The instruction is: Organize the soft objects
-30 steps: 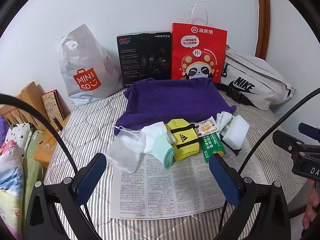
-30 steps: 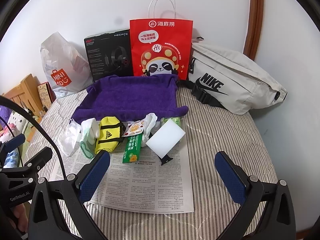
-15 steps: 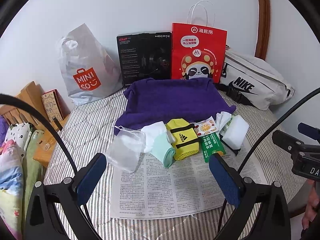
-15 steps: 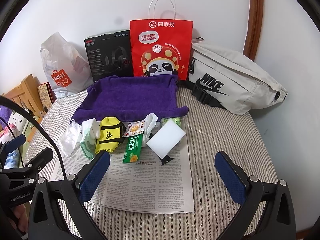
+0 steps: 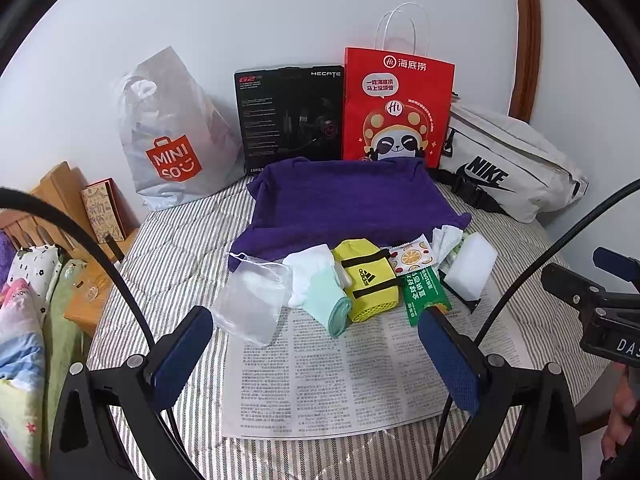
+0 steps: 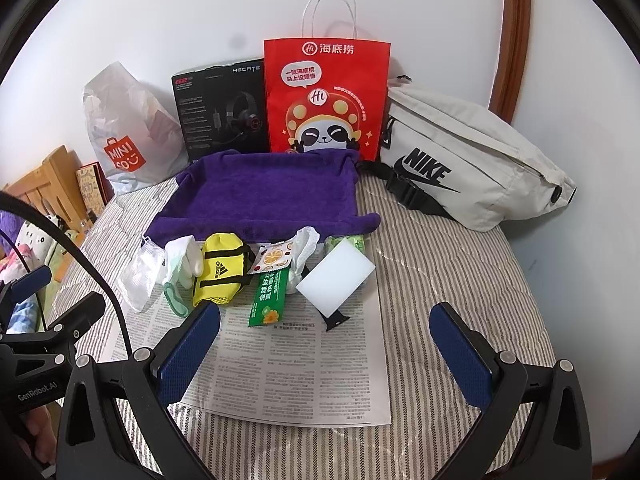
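A row of small soft items lies on a newspaper [image 5: 340,376] on the bed: a clear pouch [image 5: 250,300], white and mint socks [image 5: 320,284], a yellow Adidas mini bag [image 5: 366,280], a fruit-print packet [image 5: 412,254], a green sachet [image 5: 422,294] and a white sponge [image 5: 470,266]. Behind them lies a purple cloth tray [image 5: 344,200]. My left gripper [image 5: 316,352] is open and empty, above the newspaper's near part. My right gripper [image 6: 324,352] is open and empty too, with the sponge [image 6: 338,278] and yellow bag [image 6: 218,274] ahead.
Against the wall stand a Miniso plastic bag [image 5: 172,132], a black headset box [image 5: 290,114], a red paper bag [image 5: 396,108] and a white Nike waist bag [image 5: 508,162]. A wooden stand [image 5: 60,200] and bedding are at the left.
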